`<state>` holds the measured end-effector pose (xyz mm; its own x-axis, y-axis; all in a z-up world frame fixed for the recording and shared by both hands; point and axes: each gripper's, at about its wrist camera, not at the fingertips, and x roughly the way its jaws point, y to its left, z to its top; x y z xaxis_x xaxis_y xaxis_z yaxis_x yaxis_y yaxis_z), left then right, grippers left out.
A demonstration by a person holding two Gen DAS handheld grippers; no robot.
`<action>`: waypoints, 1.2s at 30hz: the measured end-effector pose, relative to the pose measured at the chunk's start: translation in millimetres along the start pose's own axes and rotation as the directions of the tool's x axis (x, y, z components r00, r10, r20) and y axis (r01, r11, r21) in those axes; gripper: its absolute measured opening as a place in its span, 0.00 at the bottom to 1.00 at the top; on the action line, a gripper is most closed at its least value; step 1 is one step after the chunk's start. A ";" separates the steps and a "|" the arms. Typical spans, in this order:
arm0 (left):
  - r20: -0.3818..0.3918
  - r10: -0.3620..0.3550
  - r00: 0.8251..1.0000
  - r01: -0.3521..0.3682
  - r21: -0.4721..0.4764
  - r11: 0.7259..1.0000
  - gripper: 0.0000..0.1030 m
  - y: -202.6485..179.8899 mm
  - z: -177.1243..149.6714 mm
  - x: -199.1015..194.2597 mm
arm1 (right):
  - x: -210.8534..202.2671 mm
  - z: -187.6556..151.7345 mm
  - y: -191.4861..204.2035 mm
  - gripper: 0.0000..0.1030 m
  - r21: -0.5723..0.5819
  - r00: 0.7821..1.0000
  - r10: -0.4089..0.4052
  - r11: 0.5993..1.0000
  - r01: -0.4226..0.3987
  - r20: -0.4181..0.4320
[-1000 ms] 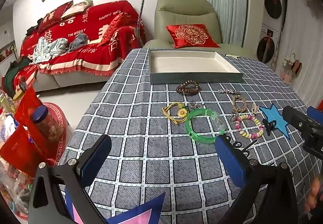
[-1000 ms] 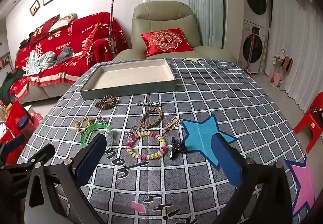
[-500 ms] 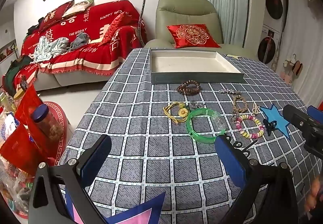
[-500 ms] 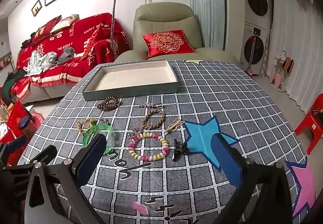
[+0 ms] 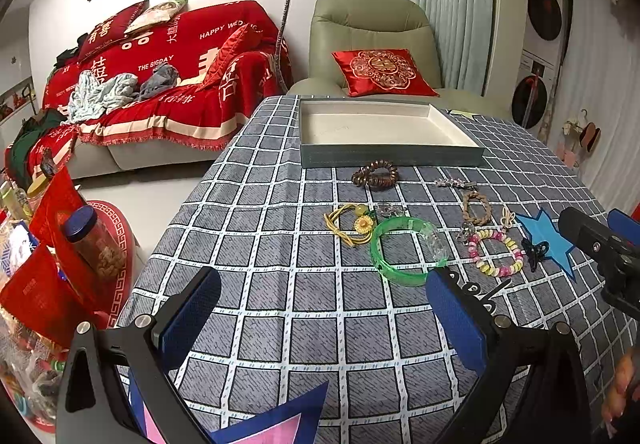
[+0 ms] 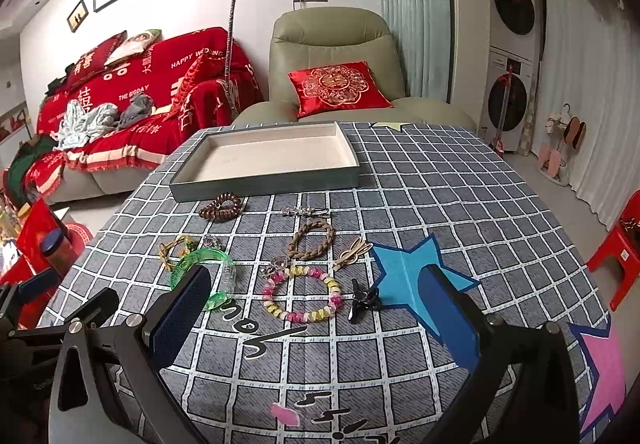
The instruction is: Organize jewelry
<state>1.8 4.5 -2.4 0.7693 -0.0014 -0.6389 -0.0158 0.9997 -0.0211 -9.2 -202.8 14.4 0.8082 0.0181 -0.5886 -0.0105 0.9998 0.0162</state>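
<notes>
While both tongs hung released above the checked tablecloth (image 5: 280, 284), the left gripper (image 5: 320, 318) and right gripper (image 6: 316, 318) grasped nothing. Jewelry lay loose near the tray (image 6: 264, 184): a green bangle (image 5: 404, 250), a pastel bead bracelet (image 6: 300, 294), a brown bead coil (image 6: 222, 207) just beside the tray's front wall.

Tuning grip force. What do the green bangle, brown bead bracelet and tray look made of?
Green bangle: translucent plastic or resin, glossy; light passes through and one segment is clear.
Brown bead bracelet: likely wood, dark beads with a dull sheen; polished seed or stone is possible.
Tray: rigid, grey matte walls, cream lining that looks like fabric; core unclear.
</notes>
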 end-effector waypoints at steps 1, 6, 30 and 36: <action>0.001 0.000 1.000 0.000 0.001 1.000 1.00 -0.3 0.3 0.1 | 0.0 -0.3 0.3 1.00 0.000 1.000 0.000 1.000 0.000 0.000; 0.001 -0.001 1.000 0.001 0.000 1.000 1.00 -0.3 0.8 0.0 | -0.4 0.2 0.5 1.00 0.000 1.000 0.001 1.000 -0.001 0.001; 0.001 0.000 1.000 0.000 -0.002 1.000 1.00 -1.1 2.3 -0.7 | -1.2 2.0 1.8 1.00 0.003 1.000 0.004 1.000 -0.004 0.005; 0.001 -0.001 1.000 0.001 -0.003 1.000 1.00 -1.0 1.5 0.0 | -1.4 2.6 1.8 1.00 0.005 1.000 0.003 1.000 -0.003 0.005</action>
<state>2.7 3.6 -1.2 0.7699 -0.0021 -0.6381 -0.0170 0.9996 -0.0238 -8.8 -201.1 17.4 0.8113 0.0214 -0.5843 -0.0101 0.9997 0.0226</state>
